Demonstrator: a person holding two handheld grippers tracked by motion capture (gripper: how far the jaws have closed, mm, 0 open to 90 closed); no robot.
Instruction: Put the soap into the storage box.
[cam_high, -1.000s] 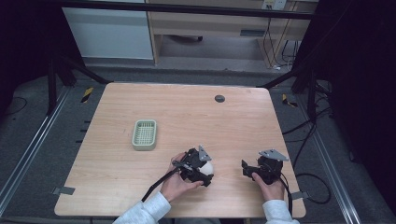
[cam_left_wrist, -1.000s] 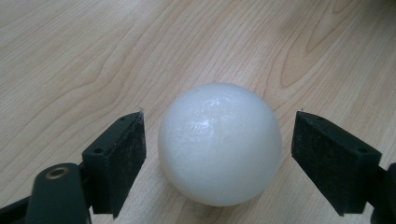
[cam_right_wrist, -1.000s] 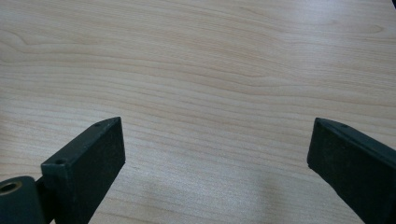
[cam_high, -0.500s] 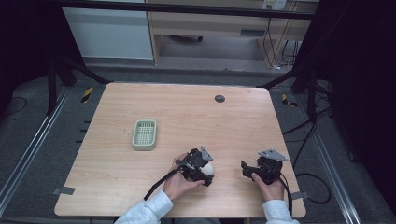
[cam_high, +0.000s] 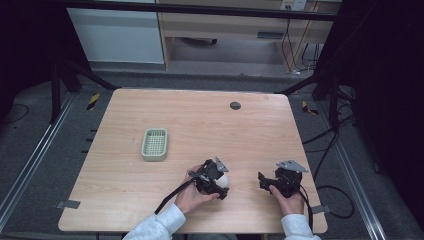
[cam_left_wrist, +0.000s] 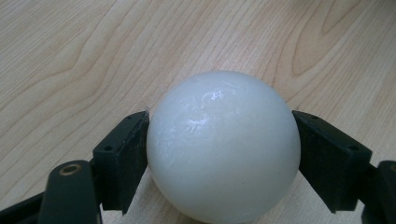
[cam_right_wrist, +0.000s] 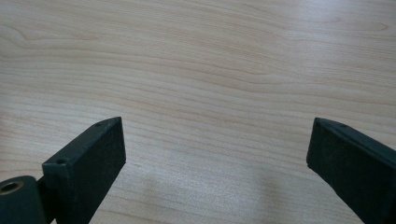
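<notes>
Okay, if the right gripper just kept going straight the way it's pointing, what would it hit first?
Probably nothing: the right gripper is open, and only bare light wooden table lies ahead between its fingers, as far as its view shows.

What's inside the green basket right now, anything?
From the high view, the green basket shows just its perforated floor, nothing in it. The white ball sits clamped in the left tool, apart from the basket. The basket's underside is hidden.

Wooden table (cam_high: 200, 120) seen from above. Left gripper (cam_high: 220, 182) held a white ball (cam_high: 223, 180) between its jaws, near the front edge. Right gripper (cam_high: 261, 179) sat just to its right, apart from it, jaw state unclear. A pale green basket (cam_high: 154, 144) lay beyond and left of the left gripper; a dark round disc (cam_high: 235, 105) lay far beyond both.
</notes>
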